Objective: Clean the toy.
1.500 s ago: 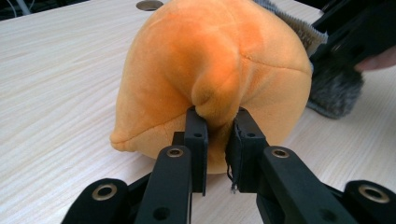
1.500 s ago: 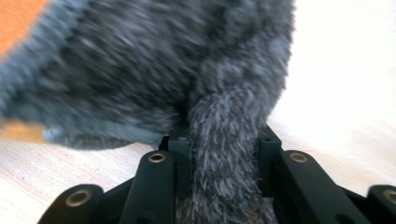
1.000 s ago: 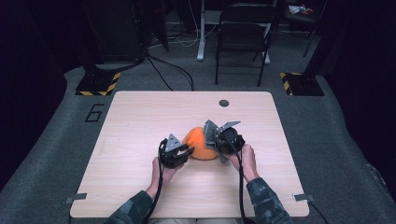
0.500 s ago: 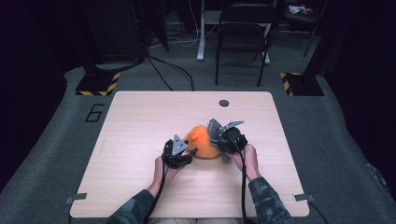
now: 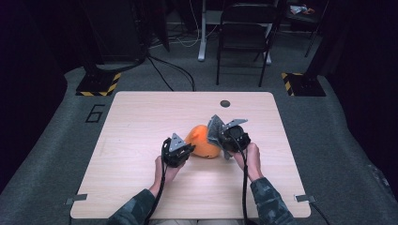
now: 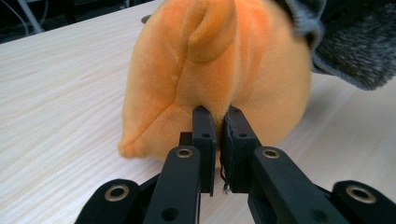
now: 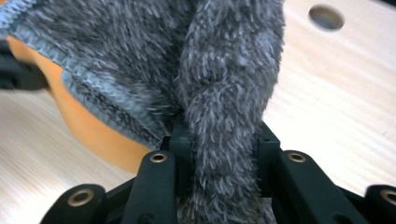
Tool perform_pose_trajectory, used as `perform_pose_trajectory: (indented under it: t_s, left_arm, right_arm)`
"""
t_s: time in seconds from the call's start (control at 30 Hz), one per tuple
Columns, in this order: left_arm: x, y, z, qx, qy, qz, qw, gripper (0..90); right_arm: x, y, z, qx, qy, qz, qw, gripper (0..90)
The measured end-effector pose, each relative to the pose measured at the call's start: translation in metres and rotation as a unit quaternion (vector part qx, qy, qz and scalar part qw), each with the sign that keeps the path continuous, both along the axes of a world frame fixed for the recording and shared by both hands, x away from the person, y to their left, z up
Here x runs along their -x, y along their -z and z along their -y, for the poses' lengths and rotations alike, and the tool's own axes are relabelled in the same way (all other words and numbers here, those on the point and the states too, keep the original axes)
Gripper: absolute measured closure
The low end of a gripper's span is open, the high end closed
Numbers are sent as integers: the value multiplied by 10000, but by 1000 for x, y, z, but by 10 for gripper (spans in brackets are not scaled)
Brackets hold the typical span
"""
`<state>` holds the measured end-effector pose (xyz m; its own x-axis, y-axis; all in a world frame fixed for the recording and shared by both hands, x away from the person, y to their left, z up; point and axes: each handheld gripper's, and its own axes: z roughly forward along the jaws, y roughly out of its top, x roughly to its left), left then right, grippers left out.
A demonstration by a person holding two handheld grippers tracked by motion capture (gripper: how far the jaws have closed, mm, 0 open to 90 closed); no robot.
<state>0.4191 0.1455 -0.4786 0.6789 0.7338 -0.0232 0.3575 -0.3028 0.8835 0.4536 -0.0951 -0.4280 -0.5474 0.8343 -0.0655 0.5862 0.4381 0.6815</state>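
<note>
L tongs (image 6: 218,122): jaws pressed nearly together w/ a thin gap, tips against the lower edge of the orange plush (image 6: 219,70); can't tell if they pinch any of its fabric. R tongs (image 7: 219,140): jaws clamped on a fold of grey fuzzy cloth (image 7: 154,60), which drapes over the plush's far side. In the high view the plush (image 5: 202,140) sits on the bench (image 5: 141,117) betw. the two tongs, L tongs (image 5: 180,151) just beside it, R tongs (image 5: 224,136) at its other flank. Round hole (image 5: 225,103) near bench's far edge; chair (image 5: 244,42) beyond.
</note>
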Motion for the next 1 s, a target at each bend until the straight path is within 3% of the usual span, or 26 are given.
perform_pose_trajectory:
  t_s: [0.03, 0.13, 0.23, 0.3, 0.37, 0.4, 0.43, 0.53, 0.63, 0.67, 0.77, 1.0]
  left_arm:
    - [3, -5, 1, 81, 22, -34, 10000, 849]
    - [5, -9, 3, 164, 104, -110, 9998, 848]
    - [7, -10, 5, 103, 160, -101, 9998, 848]
    - [8, -9, 7, 98, 164, -99, 9998, 847]
    - [6, -6, 8, -26, 189, -91, 9998, 846]
    - [6, -6, 8, -26, 189, -91, 9998, 846]
    - [5, -3, 8, -36, 207, -119, 9997, 846]
    - [4, -3, 6, 2, 179, -131, 9998, 846]
    - [2, 0, 5, 21, 141, -176, 9997, 845]
    - [2, 0, 5, 21, 141, -176, 9997, 844]
    - [0, 1, 3, 47, 140, -198, 9997, 843]
    - [-1, 2, 2, 39, 149, -202, 9997, 843]
  right_arm:
    - [4, -12, 1, -150, -23, 141, 9998, 689]
    - [12, -25, -4, -369, -86, 246, 9990, 688]
    - [17, -29, -11, -423, -251, 368, 9981, 687]
    - [20, -27, -21, -380, -345, 334, 9981, 686]
    - [18, -15, -30, -42, -402, 339, 9986, 686]
    - [18, -15, -30, -42, -402, 339, 9986, 686]
    - [16, -10, -29, -131, -348, 242, 9990, 685]
    - [13, -7, -26, -45, -290, 161, 9994, 685]
    - [5, 7, -16, 55, -175, -120, 9998, 684]
    - [5, 7, -16, 55, -175, -120, 9998, 684]
    - [-3, 19, -7, 112, -48, -432, 9990, 685]
    - [-10, 39, 0, 292, 161, -818, 9961, 684]
